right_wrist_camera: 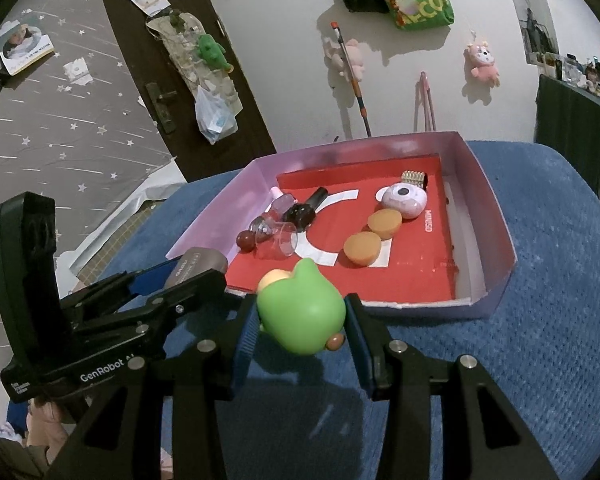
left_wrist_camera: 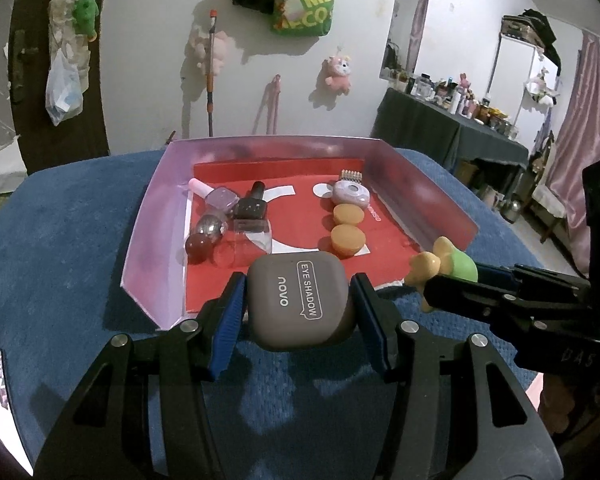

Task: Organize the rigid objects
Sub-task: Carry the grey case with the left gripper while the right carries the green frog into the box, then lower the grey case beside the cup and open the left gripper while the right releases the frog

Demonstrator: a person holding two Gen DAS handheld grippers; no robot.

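The left gripper [left_wrist_camera: 298,302] grasps the eye shadow case [left_wrist_camera: 300,298] and the right gripper [right_wrist_camera: 300,326] grasps the green toy [right_wrist_camera: 302,312], both near the pink tray [right_wrist_camera: 496,216] to go inside.

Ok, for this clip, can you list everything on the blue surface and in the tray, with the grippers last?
tray: 1, pink walls, red floor, on the blue cloth
polish bottles: 2, lilac and black, lying at tray left
balls: 2, silver and dark red, tray left front
clear cup: 1, on its side beside the balls
orange discs: 2, tray right
lilac trimmer: 1, gold comb, behind the discs
eyeshadow case: 1, grey, in left gripper
green toy: 1, yellow tips, in right gripper
left gripper: shut on the case, at the tray's near edge
right gripper: shut on the toy, at the tray's near edge
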